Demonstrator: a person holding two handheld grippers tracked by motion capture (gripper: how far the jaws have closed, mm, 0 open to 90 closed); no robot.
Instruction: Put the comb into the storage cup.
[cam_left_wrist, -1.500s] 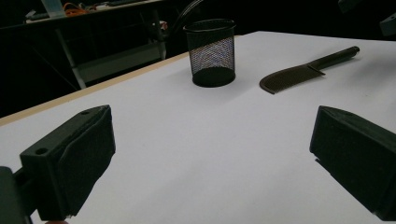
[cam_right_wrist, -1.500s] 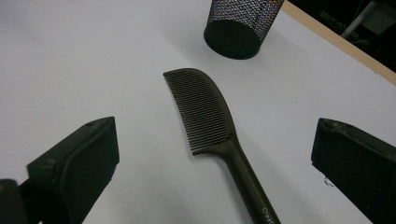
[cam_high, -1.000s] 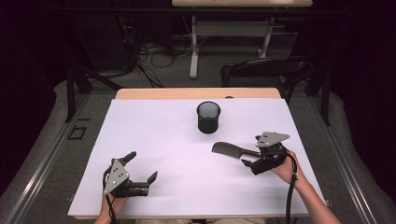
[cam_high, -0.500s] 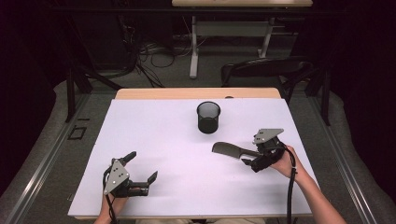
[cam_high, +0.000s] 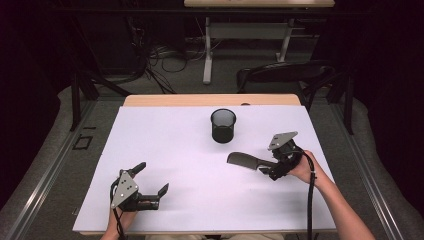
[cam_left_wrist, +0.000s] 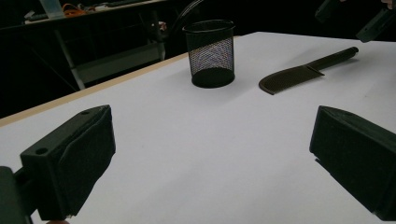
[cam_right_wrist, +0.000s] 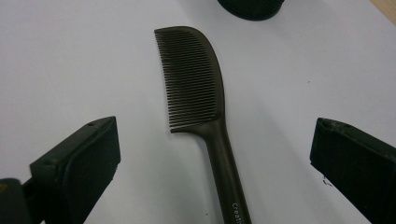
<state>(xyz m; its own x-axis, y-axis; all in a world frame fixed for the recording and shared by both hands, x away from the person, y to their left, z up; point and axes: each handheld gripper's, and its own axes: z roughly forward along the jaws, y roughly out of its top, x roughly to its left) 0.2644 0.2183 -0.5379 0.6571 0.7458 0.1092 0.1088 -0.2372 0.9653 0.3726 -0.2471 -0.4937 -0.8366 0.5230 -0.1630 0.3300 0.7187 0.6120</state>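
A dark comb (cam_high: 242, 160) lies flat on the white table, teeth end to the left, right of centre. In the right gripper view the comb (cam_right_wrist: 196, 79) runs up the middle, its handle between the wide-apart jaws. My right gripper (cam_high: 267, 169) is open over the handle end, holding nothing. A black mesh cup (cam_high: 223, 125) stands upright behind the comb; the cup (cam_left_wrist: 210, 53) and the comb (cam_left_wrist: 299, 72) also appear in the left gripper view. My left gripper (cam_high: 151, 178) rests open near the front left, with nothing between its jaws.
A white sheet (cam_high: 175, 145) covers the table, with a wooden strip (cam_high: 200, 100) along the far edge. A dark chair (cam_high: 285, 72) and a desk frame (cam_high: 207, 55) stand beyond it. The other gripper (cam_left_wrist: 364, 18) hangs at the top right of the left gripper view.
My right gripper has crept a little to the left and farther from the person, along the comb's handle. The comb, the cup and the left gripper have stayed put.
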